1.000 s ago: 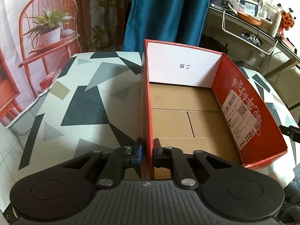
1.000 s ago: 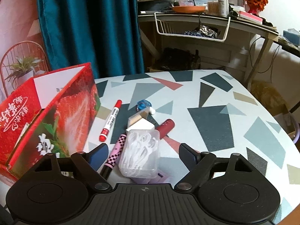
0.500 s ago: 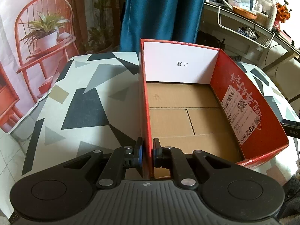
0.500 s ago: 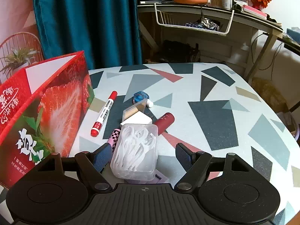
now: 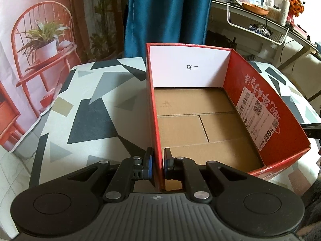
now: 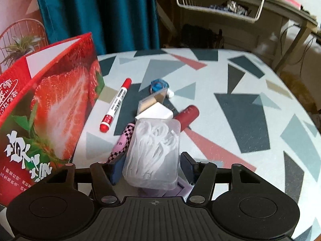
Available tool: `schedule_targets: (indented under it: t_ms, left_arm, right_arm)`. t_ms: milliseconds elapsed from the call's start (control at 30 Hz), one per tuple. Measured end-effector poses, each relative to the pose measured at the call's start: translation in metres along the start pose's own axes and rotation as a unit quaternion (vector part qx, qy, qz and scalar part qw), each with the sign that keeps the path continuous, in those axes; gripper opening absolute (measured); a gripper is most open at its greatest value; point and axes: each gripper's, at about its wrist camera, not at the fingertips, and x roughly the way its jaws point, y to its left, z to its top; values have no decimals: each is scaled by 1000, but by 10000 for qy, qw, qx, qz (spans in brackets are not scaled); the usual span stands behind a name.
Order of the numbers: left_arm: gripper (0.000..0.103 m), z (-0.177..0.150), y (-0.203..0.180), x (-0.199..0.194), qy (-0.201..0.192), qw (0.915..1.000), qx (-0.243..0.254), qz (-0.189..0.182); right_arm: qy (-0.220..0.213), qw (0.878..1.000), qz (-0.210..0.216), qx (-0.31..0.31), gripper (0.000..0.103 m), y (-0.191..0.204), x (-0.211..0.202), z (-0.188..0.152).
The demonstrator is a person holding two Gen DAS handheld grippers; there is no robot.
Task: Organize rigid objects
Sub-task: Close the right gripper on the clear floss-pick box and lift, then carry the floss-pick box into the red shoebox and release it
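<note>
Two tools are working at once. On the left, the left tool is clamping the near wall of the red strawberry box, which is sitting open on the patterned surface. Rightward, the right tool has just been closing around the clear floss-pick case; pad contact is hard to judge. A purple object beneath the case is mostly hidden.

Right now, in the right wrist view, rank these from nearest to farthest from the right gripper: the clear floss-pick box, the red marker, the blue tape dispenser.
1. Clear floss-pick box: between the fingers of the right gripper, whose jaws have just been closing.
2. Red marker: farther out, left, beside the strawberry box.
3. Blue tape dispenser: farthest, centre.
</note>
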Motion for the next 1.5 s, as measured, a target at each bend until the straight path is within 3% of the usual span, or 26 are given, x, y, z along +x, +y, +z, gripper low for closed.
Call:
schedule_targets:
  t_ms: [167,600,700,833,1000,1200,1500]
  left_arm:
    - [11,-1,-3,-1,0,10000,32,52]
    - [11,-4,1,-2,-44,9998,-213,-12]
    - [11,-3,1,-2,-32,9998,-201,-15]
    - [11,-3,2,-2,-29,9997,-251,-20]
    - [12,-6,5,-3,-104,9990,-424,-69]
    - [12,-6,4,-2,-109,9992,-368,-77]
    - [12,-6,3,-2,-119,9992,-386,-62]
  right_arm:
    - [-52,9997,-70,-241,51,-1,-3,3]
    - [-520,9978,256,-318,51,-2,-34,36]
    - [-811,9938,578,-502,51,7,-42,55]
    - [-1095,9848,585,-1214,51,34,-43,86]
    - [-1414,9705,1163,-1571,51,61,-45,119]
    - [-1252,9596,1666,-1890,51,100,-29,124]
    - [-1090,9593,1649,-2015,51,118,-17,108]
